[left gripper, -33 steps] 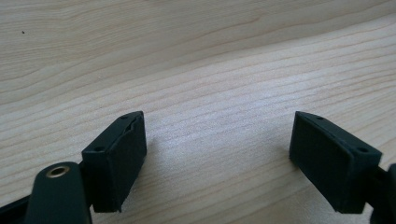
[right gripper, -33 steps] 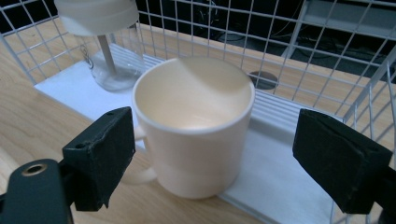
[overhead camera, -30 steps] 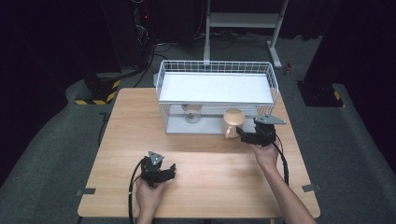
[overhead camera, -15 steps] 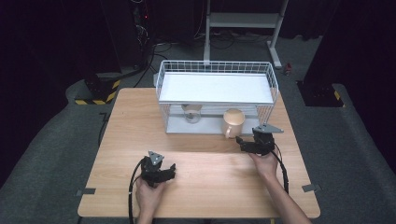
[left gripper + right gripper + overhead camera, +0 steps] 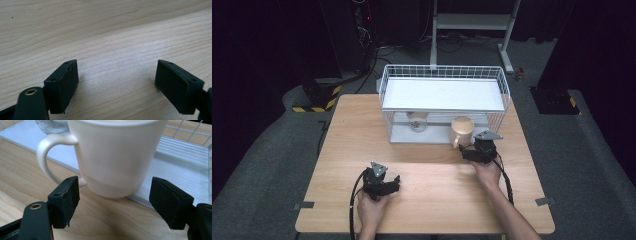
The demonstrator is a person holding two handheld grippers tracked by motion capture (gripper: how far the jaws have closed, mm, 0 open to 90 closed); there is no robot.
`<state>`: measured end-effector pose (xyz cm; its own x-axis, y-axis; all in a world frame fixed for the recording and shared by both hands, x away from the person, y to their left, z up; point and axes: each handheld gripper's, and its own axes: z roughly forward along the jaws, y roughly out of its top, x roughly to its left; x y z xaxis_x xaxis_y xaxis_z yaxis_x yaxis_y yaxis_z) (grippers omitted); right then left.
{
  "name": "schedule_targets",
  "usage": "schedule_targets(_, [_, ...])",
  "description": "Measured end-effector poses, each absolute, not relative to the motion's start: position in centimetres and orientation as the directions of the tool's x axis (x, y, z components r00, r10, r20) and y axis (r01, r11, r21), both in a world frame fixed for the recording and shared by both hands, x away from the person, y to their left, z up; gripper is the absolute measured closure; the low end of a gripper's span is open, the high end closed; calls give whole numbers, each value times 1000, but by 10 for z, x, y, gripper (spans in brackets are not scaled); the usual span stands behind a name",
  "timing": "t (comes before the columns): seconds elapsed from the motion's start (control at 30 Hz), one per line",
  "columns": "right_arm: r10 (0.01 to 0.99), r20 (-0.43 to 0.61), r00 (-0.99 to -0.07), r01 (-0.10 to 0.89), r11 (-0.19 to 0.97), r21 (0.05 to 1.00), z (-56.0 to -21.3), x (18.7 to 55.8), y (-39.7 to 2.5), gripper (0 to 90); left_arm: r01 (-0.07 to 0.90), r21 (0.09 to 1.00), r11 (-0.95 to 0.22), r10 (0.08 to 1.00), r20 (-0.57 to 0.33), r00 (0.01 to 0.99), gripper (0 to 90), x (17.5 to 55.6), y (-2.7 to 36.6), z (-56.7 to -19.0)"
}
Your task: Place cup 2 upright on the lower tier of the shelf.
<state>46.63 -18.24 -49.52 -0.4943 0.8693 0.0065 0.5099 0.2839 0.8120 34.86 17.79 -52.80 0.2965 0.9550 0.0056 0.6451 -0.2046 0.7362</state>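
A cream mug (image 5: 461,129) stands upright at the front edge of the white wire rack (image 5: 443,73), its handle (image 5: 50,147) to the left in the right gripper view. My right gripper (image 5: 469,150) is open just short of the mug (image 5: 115,157), its jaws spread to either side of the base without touching it. My left gripper (image 5: 396,182) rests low over the bare wooden table (image 5: 427,205) near the front left. It is open, with nothing but wood grain between its jaws (image 5: 116,80).
The rack has a white shelf (image 5: 442,94) on top and a white base tray (image 5: 175,157) below. A clear glass item (image 5: 417,121) sits under the shelf, left of the mug. Black stands and cables lie beyond the table's far edge.
My right gripper has drawn back from the mug toward the person, and the mug stays standing at the rack's front. The left gripper has not moved.
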Motion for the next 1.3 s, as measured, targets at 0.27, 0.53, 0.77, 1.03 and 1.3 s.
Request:
schedule_targets(0.27, [877,4,-480,511,276,814,-501,472,-179,283,645,737,-204,955,6,295,194,348,178,-528])
schedule_targets(0.53, [876,-15,-483,514,298,804,-496,478,-173,305,645,737,-203,955,5,295,194,348,178,-528])
schedule_targets(0.77, [880,-17,-475,523,298,799,-494,489,-168,321,644,737,-203,955,5,295,194,348,178,-528])
schedule_targets(1.03, [888,-15,-460,532,289,796,-501,497,-162,336,644,737,-205,955,7,296,196,348,178,-528])
schedule_targets(1.3, [894,8,-447,548,267,793,-503,505,-160,350,644,738,-205,955,7,296,196,348,178,-528])
